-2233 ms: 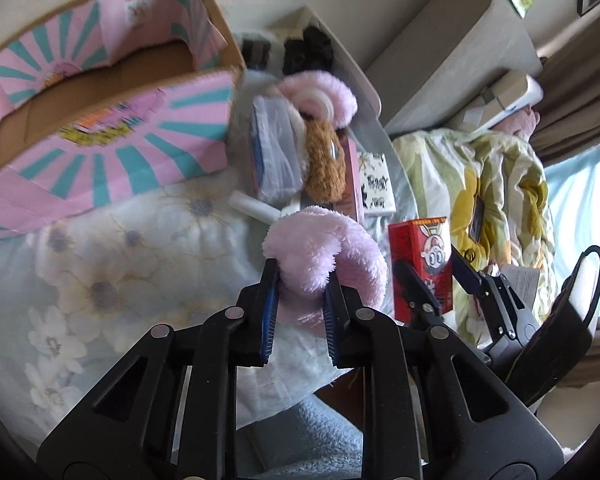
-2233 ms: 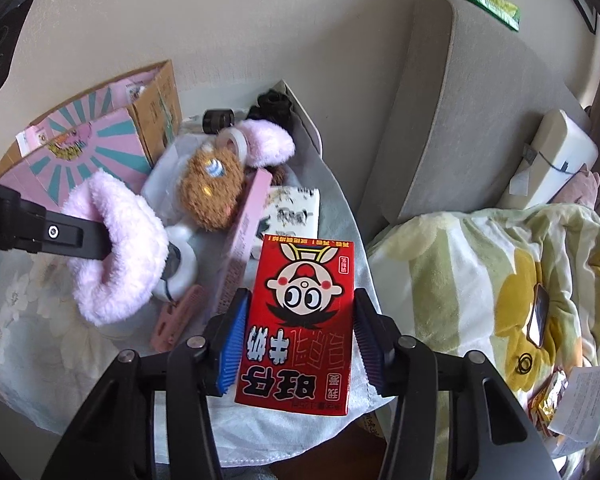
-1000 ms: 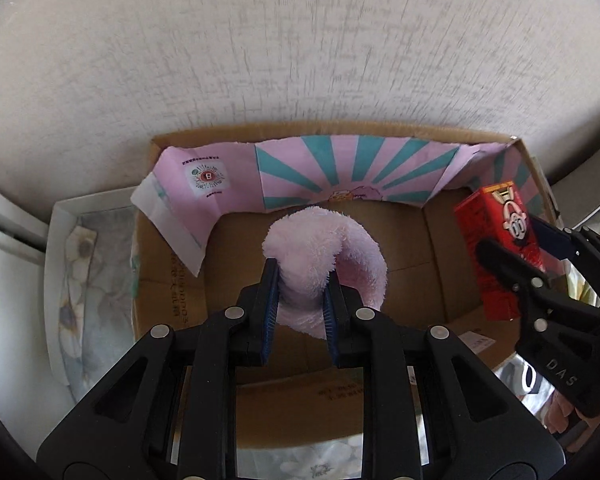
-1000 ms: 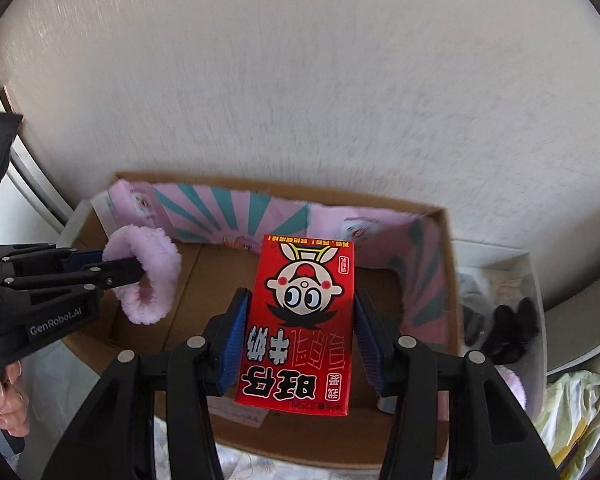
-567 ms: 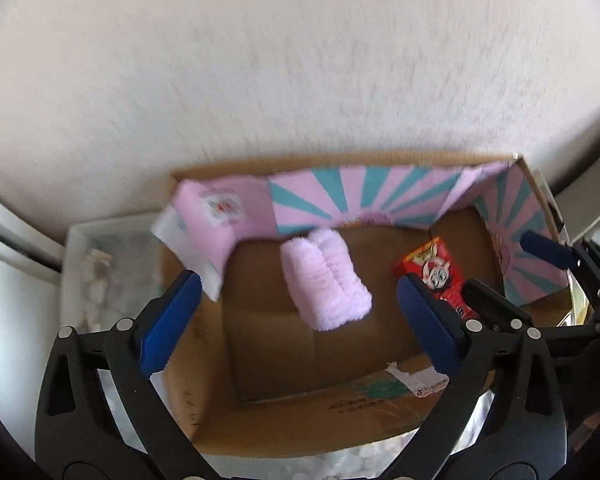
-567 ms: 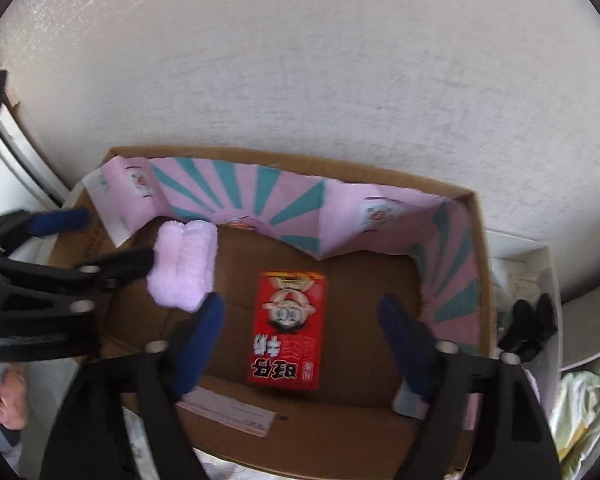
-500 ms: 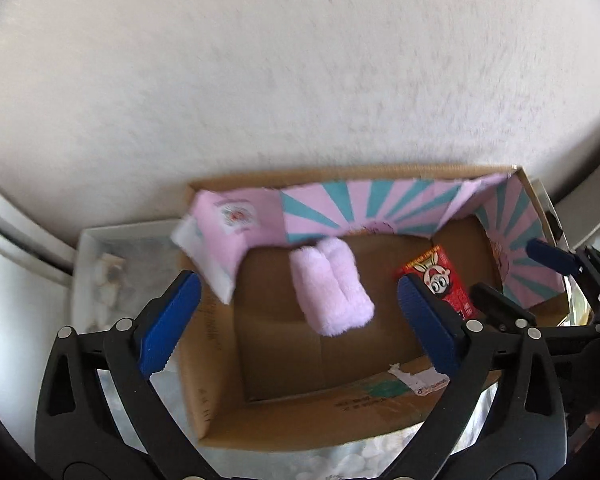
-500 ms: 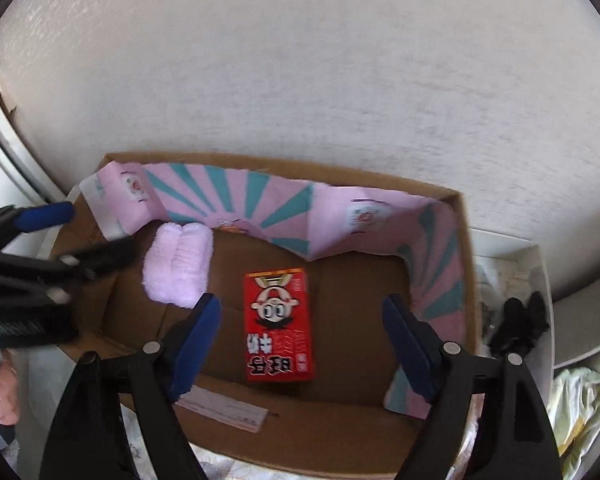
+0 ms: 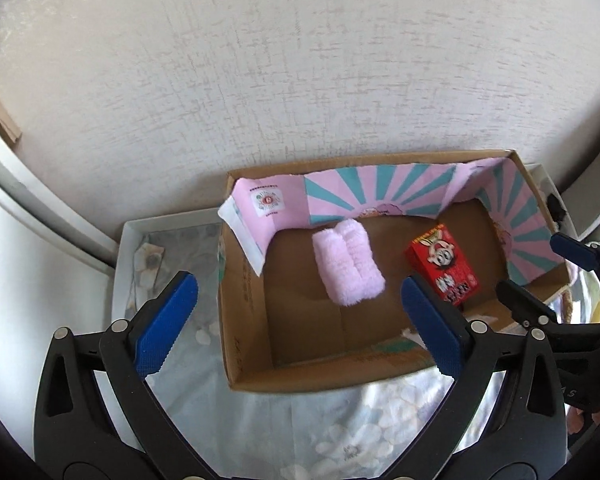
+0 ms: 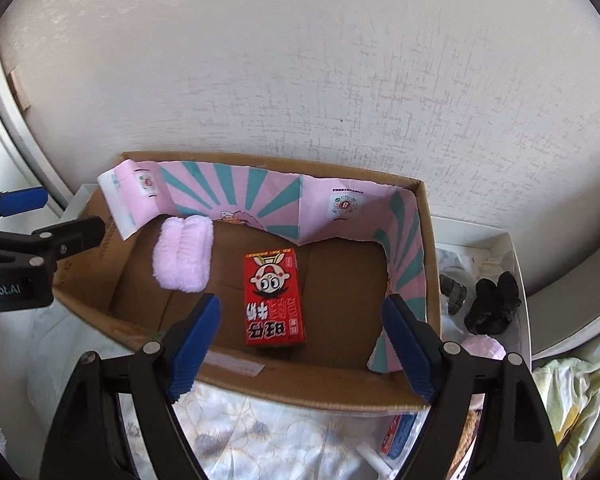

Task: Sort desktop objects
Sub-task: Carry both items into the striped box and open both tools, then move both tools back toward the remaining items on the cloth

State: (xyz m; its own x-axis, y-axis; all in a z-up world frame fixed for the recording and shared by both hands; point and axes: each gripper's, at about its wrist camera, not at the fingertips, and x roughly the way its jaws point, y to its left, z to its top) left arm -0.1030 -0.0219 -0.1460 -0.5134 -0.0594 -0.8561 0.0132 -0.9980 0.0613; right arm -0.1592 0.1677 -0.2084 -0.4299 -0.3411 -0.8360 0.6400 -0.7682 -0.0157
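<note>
The red carton [image 10: 274, 298] lies flat on the brown floor of the cardboard box [image 10: 308, 394], face up, a cartoon face printed on it; in my right wrist view its long axis runs from the near wall toward the far wall, the face end farther from me and the big characters upside down at the near end. To its left, well apart from it, the fluffy pink piece [image 10: 183, 259] lies folded double against the far wall, its length running the same near-to-far way with a slight tilt. In my left wrist view the same fluffy pink piece [image 9: 348, 267] sits mid-floor and the red carton [image 9: 443, 269] lies to its right, angled. The box is lined along its back and right side with pink paper printed in teal rays [image 10: 268, 196]. It stands on a pale floral cloth [image 10: 260, 436] against a white textured wall [image 10: 300, 72]. My right gripper [image 10: 302, 338] hangs above the near edge of the box with its blue-padded jaws spread wide and holding nothing; my left gripper [image 9: 298, 322] is likewise spread wide and empty over the left half of the box. Right of the box a white tray [image 10: 512, 248] holds dark black items [image 10: 492, 308], and a yellow-green quilt [image 10: 572, 396] shows at the lower right corner
</note>
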